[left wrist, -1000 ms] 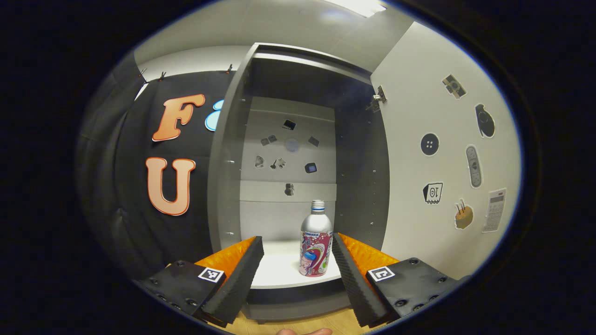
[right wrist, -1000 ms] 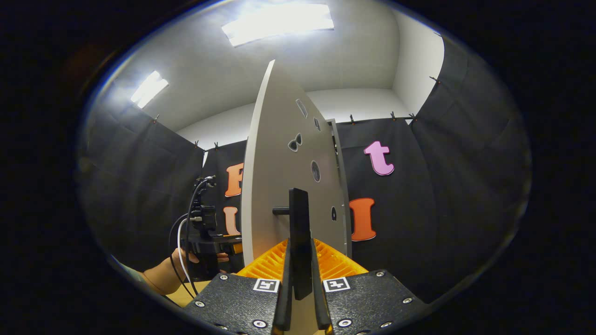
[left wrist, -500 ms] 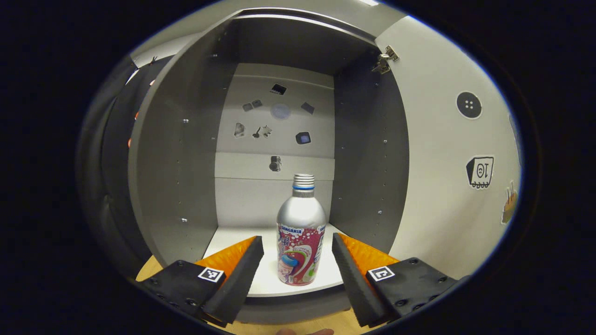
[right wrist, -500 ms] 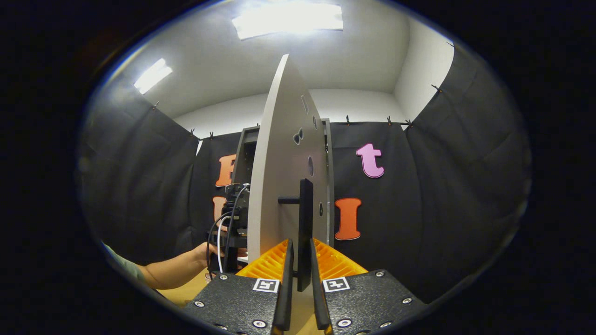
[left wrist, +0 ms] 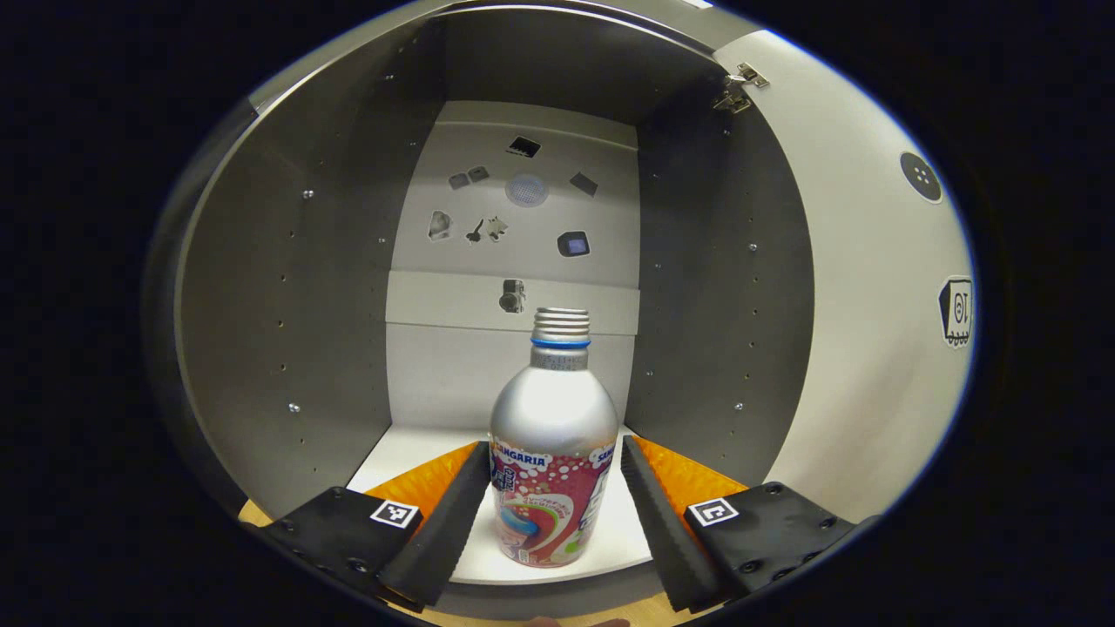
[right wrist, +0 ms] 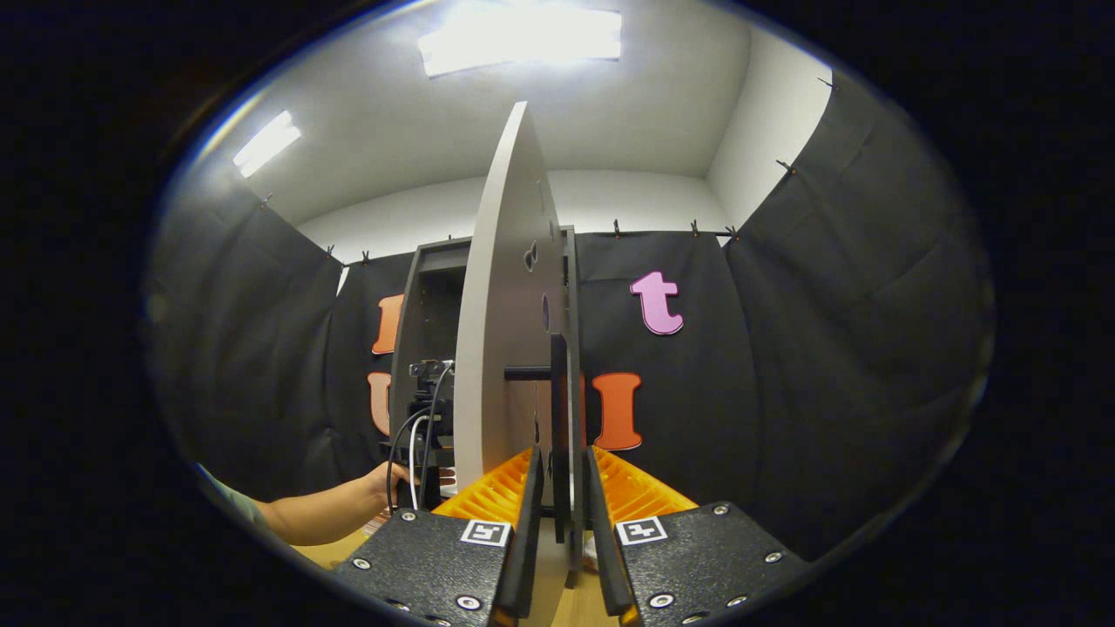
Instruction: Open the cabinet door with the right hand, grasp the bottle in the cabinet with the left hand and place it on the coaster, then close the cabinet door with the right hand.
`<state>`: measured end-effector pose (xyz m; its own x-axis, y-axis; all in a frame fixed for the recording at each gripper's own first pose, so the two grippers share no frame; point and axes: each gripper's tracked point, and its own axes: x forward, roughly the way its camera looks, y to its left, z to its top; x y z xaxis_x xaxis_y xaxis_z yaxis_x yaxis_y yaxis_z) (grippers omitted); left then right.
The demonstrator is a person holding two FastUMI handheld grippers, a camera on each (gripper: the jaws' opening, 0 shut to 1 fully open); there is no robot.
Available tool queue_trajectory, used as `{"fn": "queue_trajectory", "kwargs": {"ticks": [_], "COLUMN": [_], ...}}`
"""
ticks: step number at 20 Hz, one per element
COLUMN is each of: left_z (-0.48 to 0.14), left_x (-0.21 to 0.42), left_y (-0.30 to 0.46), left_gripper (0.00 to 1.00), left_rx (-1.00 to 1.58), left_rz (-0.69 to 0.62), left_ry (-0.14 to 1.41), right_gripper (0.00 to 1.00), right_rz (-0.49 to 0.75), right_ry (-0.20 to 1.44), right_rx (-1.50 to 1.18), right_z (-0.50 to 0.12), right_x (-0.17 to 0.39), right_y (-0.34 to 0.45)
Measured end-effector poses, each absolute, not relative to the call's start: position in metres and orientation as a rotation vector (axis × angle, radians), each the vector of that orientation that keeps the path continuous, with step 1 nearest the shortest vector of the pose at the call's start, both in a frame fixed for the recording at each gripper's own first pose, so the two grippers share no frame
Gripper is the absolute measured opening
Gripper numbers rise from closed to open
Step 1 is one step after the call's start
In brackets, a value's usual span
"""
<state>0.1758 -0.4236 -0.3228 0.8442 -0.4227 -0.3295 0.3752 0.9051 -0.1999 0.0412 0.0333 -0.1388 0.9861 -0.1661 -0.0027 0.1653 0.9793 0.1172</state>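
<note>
- Left gripper (left wrist: 555, 488): fingers apart, flanking the upright bottle (left wrist: 553, 453) on the cabinet (left wrist: 287, 287) shelf; contact unclear.
- Right gripper (right wrist: 562, 514): narrowly parted around the door handle (right wrist: 560, 418) at 12 o'clock; grip unclear.
- Door (right wrist: 496, 348) seen edge-on, hiding the bottle.

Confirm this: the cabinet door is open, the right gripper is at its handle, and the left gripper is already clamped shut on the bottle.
Not quite. In the left gripper view the left gripper is open: its fingers flank the bottle with gaps on both sides, so nothing is clamped. The rest holds: the cabinet door stands open, and the right gripper view shows the right gripper at the handle.
</note>
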Motion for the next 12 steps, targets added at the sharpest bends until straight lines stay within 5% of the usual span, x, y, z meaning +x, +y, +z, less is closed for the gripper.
{"fn": "queue_trajectory", "kwargs": {"ticks": [2, 5, 12], "left_z": [-0.327, -0.339, -0.33], "left_x": [0.18, 0.185, 0.166], "left_y": [-0.428, -0.425, -0.413], "left_gripper": [1.0, 0.92, 0.86], "left_rx": [-0.12, -0.083, -0.104], "left_rz": [-0.428, -0.402, -0.434], "left_ry": [0.38, 0.418, 0.433], "right_gripper": [0.3, 0.32, 0.5], "right_rz": [-0.163, -0.147, -0.186], "right_ry": [-0.009, -0.028, -0.033], "right_rx": [0.142, 0.143, 0.12], "right_z": [-0.141, -0.142, -0.142], "right_x": [0.038, 0.034, 0.03], "right_y": [0.028, 0.027, 0.022]}}
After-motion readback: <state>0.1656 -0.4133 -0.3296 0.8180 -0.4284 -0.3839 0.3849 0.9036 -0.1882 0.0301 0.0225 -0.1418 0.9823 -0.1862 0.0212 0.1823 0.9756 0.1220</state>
